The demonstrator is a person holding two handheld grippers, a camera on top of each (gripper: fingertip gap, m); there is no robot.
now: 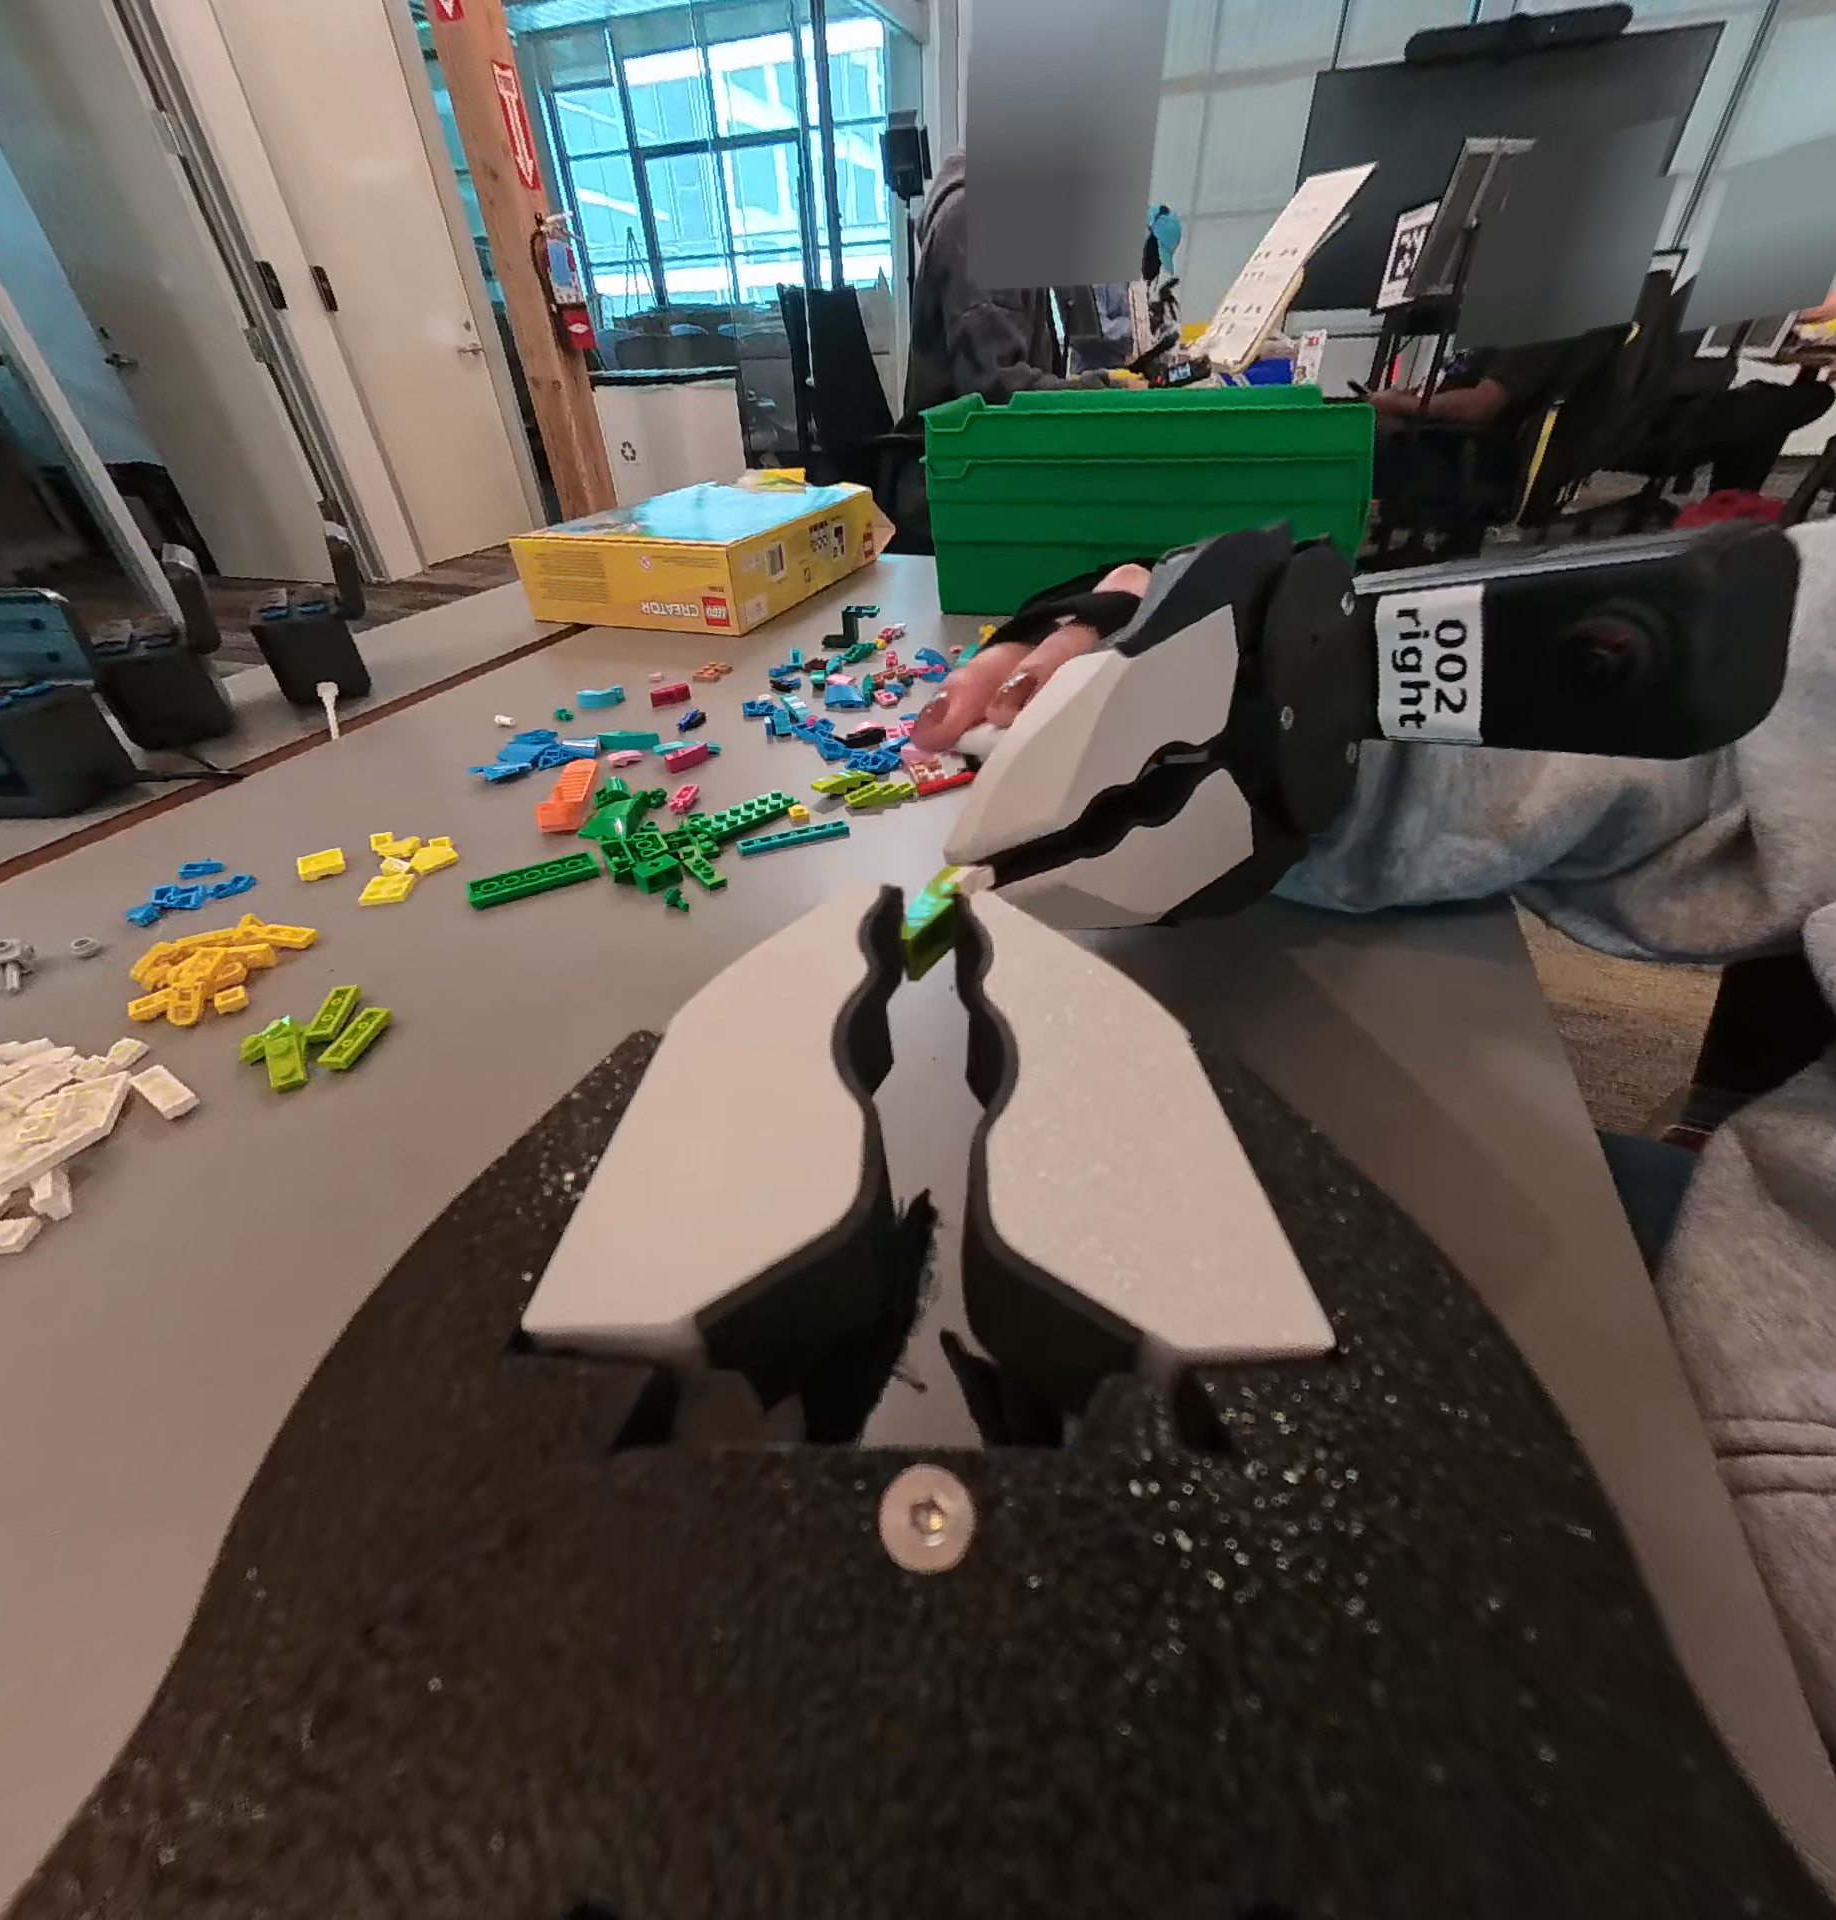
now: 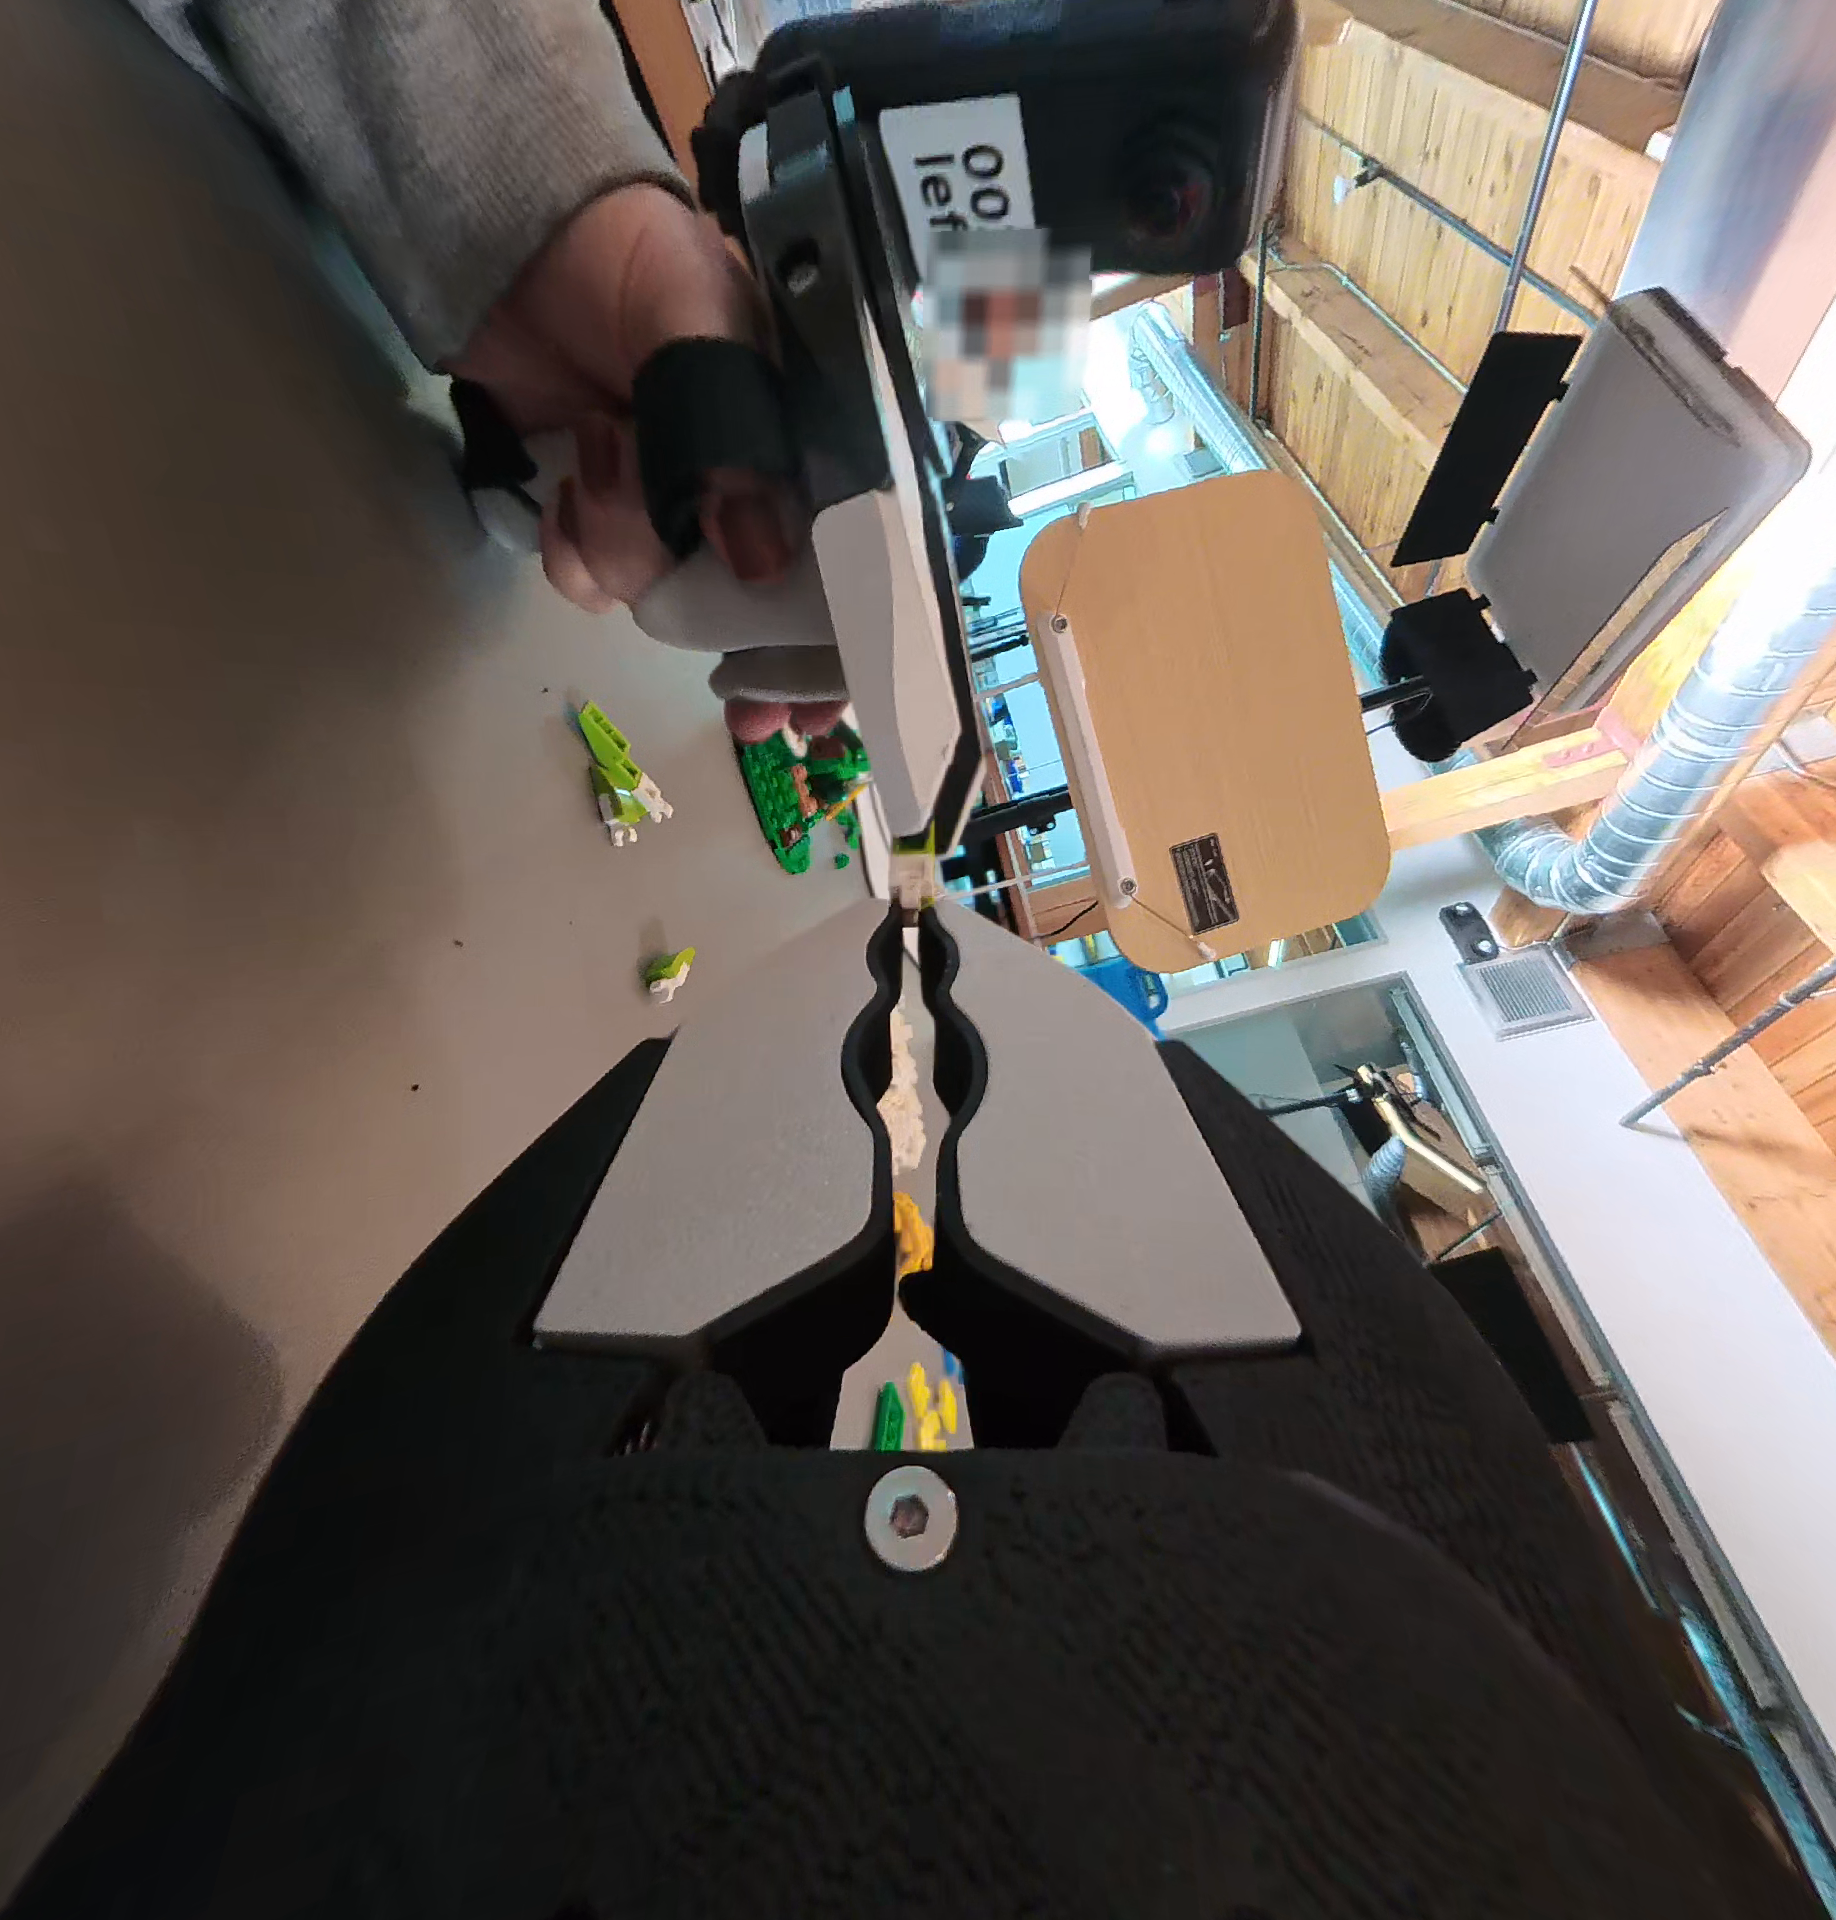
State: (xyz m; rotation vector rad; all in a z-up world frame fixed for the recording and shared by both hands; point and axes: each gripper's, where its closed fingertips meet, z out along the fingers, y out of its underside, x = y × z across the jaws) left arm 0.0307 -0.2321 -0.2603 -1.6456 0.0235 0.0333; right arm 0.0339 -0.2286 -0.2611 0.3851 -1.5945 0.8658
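Up close, the left gripper [image 1: 933, 914] pinches a lime-green brick [image 1: 929, 928] between its fingertips, pads pressed on both sides, the piece tilted and lifted off the grey table [image 1: 394, 1299]. Touching that brick's far end is a small white piece [image 1: 974, 879], nipped in the nearly closed tips of the right gripper [image 1: 981, 878], which comes in from the right, so the two grippers meet tip to tip over the table's near edge.

Farther out, the left wrist view alone shows the sorted heaps: white plates [image 1: 31, 1132], yellow plates [image 1: 213, 966], lime plates [image 1: 316, 1034], then dark green bricks [image 1: 644, 842] and a yellow box [image 1: 696, 571] beside a green bin [image 1: 1142, 488].

Only the right wrist view, rolled sideways, shows a green baseplate build [image 2: 794, 800] and small lime-and-white assemblies [image 2: 618, 774] beyond the left hand [image 2: 623, 468].
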